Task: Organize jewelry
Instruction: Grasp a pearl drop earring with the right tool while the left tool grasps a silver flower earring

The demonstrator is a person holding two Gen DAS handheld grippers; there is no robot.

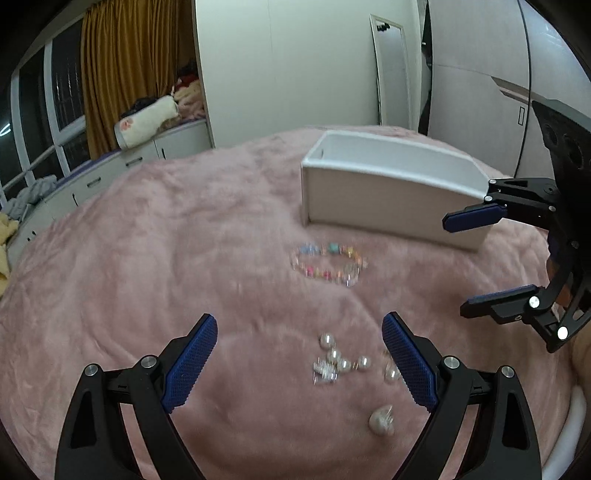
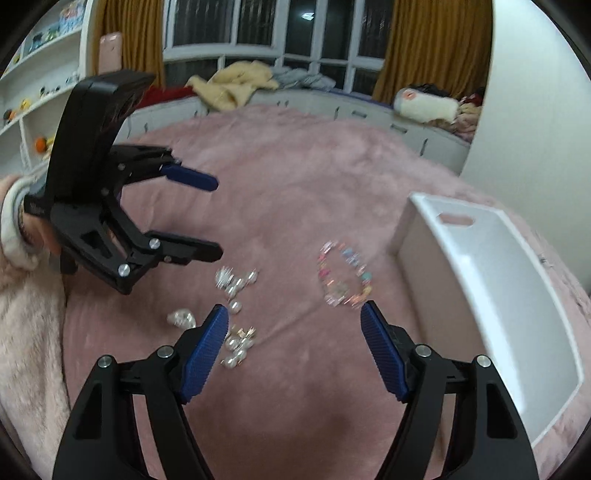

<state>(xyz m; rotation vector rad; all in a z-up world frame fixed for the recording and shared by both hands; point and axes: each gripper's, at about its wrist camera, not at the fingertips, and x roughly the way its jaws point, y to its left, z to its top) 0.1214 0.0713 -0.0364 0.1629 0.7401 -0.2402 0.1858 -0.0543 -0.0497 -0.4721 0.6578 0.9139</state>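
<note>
Left wrist view: left gripper (image 1: 299,356) wide open, empty, bracketing pearl earrings (image 1: 338,363) at 6 o'clock. Right gripper (image 2: 293,345) wide, empty. Bead bracelet (image 1: 328,264) centre; white box (image 1: 391,184) at 1 o'clock, probably the drop-off.

Dim, warm indoor lighting; dark window panes (image 2: 295,26). Motion blur smears the beaded bracelet (image 1: 327,264) and pearl pieces (image 1: 338,363) in both views. Fisheye distortion bends edges; black vignette fills the corners.
</note>
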